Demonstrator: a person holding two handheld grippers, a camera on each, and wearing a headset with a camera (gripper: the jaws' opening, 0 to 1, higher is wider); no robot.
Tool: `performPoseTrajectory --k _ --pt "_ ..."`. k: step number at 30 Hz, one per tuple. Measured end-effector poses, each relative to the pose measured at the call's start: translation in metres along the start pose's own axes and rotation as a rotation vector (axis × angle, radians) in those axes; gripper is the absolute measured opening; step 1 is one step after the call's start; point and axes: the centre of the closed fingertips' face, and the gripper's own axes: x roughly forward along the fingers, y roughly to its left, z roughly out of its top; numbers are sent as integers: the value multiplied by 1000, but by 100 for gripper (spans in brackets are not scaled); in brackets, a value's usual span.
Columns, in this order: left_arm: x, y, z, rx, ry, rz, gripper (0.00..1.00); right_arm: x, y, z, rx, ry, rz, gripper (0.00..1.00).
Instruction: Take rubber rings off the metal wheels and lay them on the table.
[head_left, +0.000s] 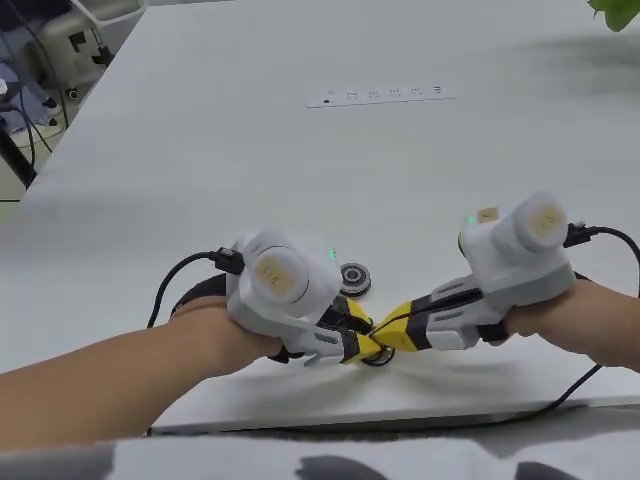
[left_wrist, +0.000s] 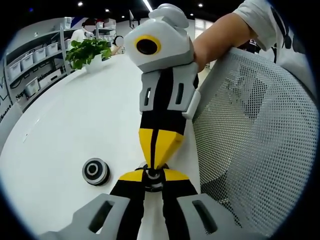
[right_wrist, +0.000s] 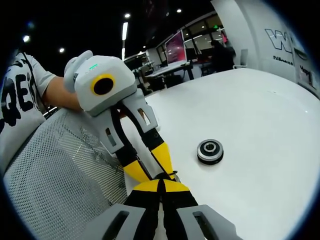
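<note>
Left gripper (left_wrist: 154, 176): jaws part way apart and clamped on a small metal wheel. It sits low over the near edge of the surface (head_left: 400, 180), with its tips pointing at the right gripper.
Held wheel (left_wrist: 153, 180): lodged between the left gripper's yellow tips, hub facing that gripper's camera. Its rim is mostly hidden by the tips.
Right gripper (right_wrist: 161, 186): jaws pressed together, nose to nose with the left gripper's tips and touching the held wheel. Whether a ring is pinched between them cannot be told.
Second wheel (head_left: 354, 279): lies flat on the surface, apart from both grippers. It is near the left gripper's jaws on their left side, and ahead and to the right of the right gripper's jaws.
Rubber ring (right_wrist: 210, 160): a dark band around the second wheel's rim, still on it.
Mesh chair back (left_wrist: 250, 130): close beside both grippers, to the right of the left one and to the left of the right one.
Power strip (head_left: 380, 96): flat on the surface, far ahead of both grippers.
Potted plant (left_wrist: 87, 50): stands on the surface, well beyond the right gripper's body.
</note>
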Motion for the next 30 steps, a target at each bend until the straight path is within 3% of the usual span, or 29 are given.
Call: performPoseTrajectory --k 13,23,30 --pt "0 0 1 1 -13 -3 8 -3 -9 -6 -6 10 -18 0" --pt "0 1 1 -2 4 0 10 -5 -7 -6 4 8 -7 0" --pt "-7 -3 6 -12 -9 -16 14 -7 -6 -4 7 2 -3 0"
